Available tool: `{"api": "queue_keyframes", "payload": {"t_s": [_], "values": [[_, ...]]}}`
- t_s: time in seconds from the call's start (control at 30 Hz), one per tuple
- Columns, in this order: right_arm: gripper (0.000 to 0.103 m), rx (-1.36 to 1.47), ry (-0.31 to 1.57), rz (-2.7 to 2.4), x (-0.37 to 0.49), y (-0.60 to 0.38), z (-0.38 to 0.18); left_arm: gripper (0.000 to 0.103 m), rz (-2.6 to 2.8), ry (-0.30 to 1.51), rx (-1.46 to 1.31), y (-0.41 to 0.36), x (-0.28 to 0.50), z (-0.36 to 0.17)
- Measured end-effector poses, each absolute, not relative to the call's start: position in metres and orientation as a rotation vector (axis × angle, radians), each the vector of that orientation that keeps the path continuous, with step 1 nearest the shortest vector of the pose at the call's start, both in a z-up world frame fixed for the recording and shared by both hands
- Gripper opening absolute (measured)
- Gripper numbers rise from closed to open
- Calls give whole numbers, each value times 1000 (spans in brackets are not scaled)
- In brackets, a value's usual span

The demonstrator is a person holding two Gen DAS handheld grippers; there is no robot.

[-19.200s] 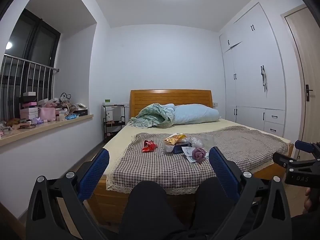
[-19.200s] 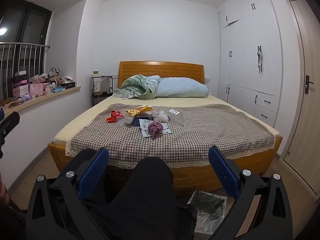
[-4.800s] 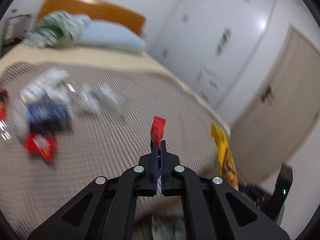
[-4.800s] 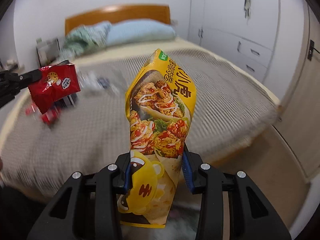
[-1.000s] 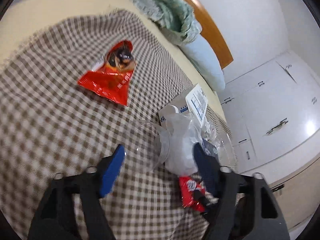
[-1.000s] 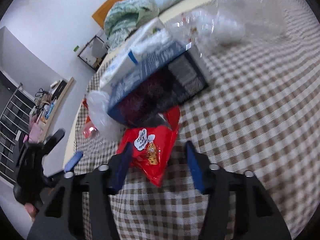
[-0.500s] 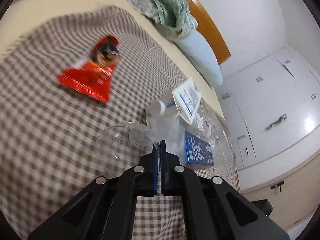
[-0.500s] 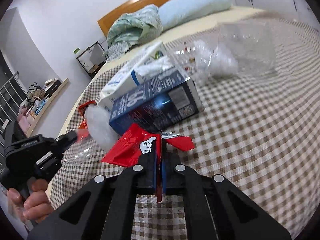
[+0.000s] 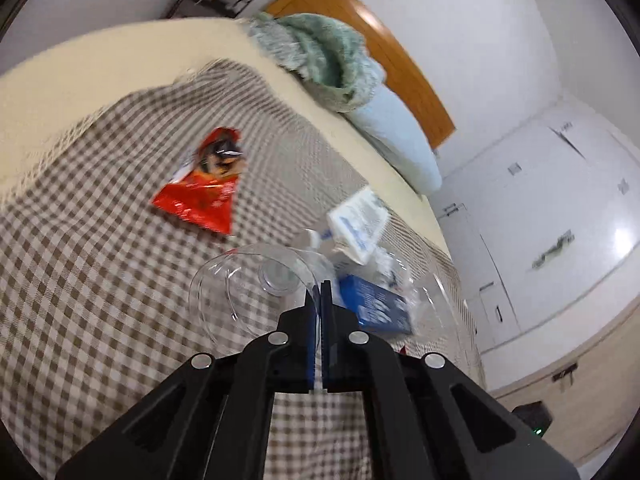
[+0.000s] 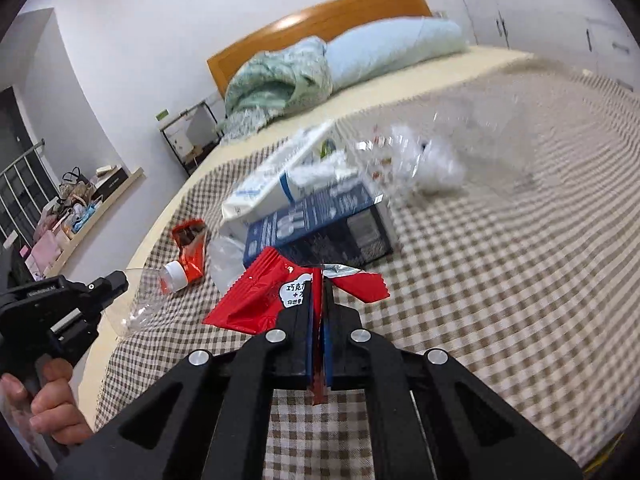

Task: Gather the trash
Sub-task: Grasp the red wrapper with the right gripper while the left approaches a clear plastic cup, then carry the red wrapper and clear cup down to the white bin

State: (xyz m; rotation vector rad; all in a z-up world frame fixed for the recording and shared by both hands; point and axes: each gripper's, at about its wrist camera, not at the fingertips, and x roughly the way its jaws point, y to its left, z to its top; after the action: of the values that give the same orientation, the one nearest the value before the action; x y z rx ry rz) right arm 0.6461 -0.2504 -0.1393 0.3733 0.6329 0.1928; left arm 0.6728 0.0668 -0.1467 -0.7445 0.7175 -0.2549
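Claws were both clamped: the left claw [image 9: 320, 292] pinched the wall of a clear plastic bottle [image 9: 248, 284], the right claw [image 10: 317, 280] a red snack wrapper [image 10: 260, 300]. Both items hung just in front of the blue box [image 10: 320, 224] lying on the bed's checked blanket [image 10: 500, 260].

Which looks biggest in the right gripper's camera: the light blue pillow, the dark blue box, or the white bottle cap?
1. Light blue pillow, though it lies farthest away, so it is likely bigger still.
2. Dark blue box, nearer the camera.
3. White bottle cap, by far the smallest.
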Motion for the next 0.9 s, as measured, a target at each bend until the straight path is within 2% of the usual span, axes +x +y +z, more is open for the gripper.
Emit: {"api": "queue_keyframes", "payload": {"t_s": [0.3,0.63,0.77,0.9], "values": [[4,333,550,115,560,-317,-97,0,-341,701,-549,-19,586,-94],[4,314,491,-113,420,-493,-67,0,-635,679,-372,-168,475,-32],[4,303,512,-191,361,-550,-79,0,-724,700,-273,-234,439,-26],[4,308,600,-260,317,-590,-120,0,-827,802,-183,-307,415,-50]]}}
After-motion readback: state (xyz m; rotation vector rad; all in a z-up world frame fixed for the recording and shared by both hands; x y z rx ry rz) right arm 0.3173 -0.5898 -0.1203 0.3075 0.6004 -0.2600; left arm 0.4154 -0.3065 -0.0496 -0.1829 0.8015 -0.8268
